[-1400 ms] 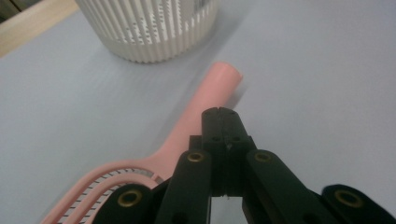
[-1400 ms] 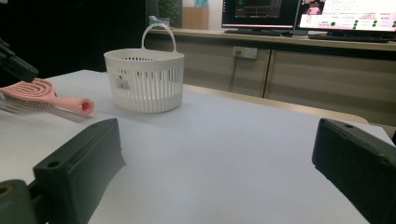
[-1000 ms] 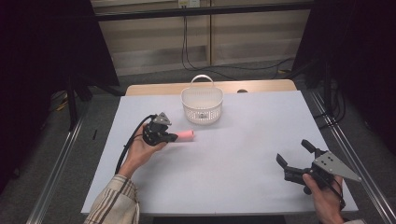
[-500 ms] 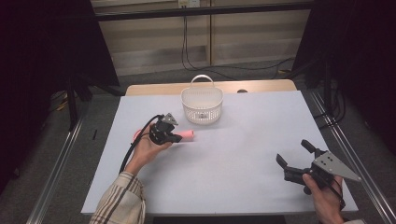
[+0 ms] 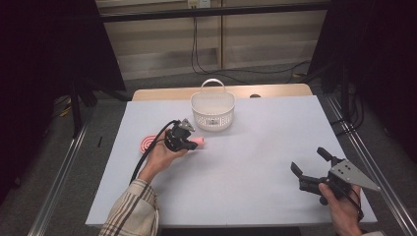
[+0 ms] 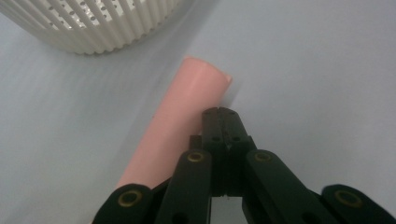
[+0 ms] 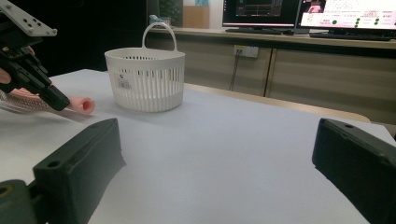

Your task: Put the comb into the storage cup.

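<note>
High view: left hand-held gripper (image 5: 189, 143) held low over white counter (image 5: 255, 147), forearm in plaid sleeve (image 5: 132, 211) entering from 6 o'clock, gripper aimed toward 3 o'clock. Jaws seen clenched tight in left gripper view, nothing between; tips set beside pink tube (image 6: 180, 121), contact not discernible. Tube laid flat on counter, long axis 9-to-3 o'clock, open end toward 3 o'clock, just at 7 o'clock of white basket (image 5: 212, 110). Right hand-held gripper (image 5: 307, 164) held near counter's 5 o'clock corner, jaws spread wide, empty, aimed toward 10 o'clock.

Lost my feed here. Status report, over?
Left hand-held gripper shut, beside pink tube, not gripping. Right hand-held gripper open, idle. Basket close behind tube.
</note>
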The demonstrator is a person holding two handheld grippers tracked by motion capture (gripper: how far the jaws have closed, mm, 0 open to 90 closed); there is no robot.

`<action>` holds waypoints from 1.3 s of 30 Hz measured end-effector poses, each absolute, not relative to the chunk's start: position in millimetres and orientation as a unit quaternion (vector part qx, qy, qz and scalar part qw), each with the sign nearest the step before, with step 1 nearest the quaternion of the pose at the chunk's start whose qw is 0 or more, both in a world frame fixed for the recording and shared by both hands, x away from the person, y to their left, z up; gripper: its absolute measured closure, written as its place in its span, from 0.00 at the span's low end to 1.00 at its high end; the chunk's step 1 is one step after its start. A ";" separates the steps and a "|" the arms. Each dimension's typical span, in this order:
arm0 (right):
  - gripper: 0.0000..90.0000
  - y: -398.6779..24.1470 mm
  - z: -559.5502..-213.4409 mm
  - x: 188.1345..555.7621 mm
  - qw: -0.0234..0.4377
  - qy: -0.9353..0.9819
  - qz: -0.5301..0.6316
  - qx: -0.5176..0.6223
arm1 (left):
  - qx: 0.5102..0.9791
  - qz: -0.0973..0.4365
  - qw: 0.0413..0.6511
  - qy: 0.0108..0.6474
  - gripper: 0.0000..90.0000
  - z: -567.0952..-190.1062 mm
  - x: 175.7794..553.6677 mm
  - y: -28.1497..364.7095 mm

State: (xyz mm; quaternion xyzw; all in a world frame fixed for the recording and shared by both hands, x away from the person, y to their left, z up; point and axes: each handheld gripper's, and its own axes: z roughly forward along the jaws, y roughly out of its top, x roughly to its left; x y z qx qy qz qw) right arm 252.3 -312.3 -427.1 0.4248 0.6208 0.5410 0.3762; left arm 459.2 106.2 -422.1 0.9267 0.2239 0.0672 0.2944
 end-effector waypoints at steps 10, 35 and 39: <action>0.01 -311.7 -427.3 252.1 0.374 0.623 0.542 0.422 | 0.921 0.066 0.299 0.241 1.00 -422.8 462.5 106.4; 0.01 -312.1 -427.2 252.1 0.376 0.621 0.542 0.422 | 0.927 0.055 0.271 0.254 1.00 -427.8 474.8 99.4; 0.01 -311.6 -427.3 252.1 0.373 0.624 0.542 0.421 | 0.919 0.055 0.273 0.278 1.00 -430.9 480.6 103.8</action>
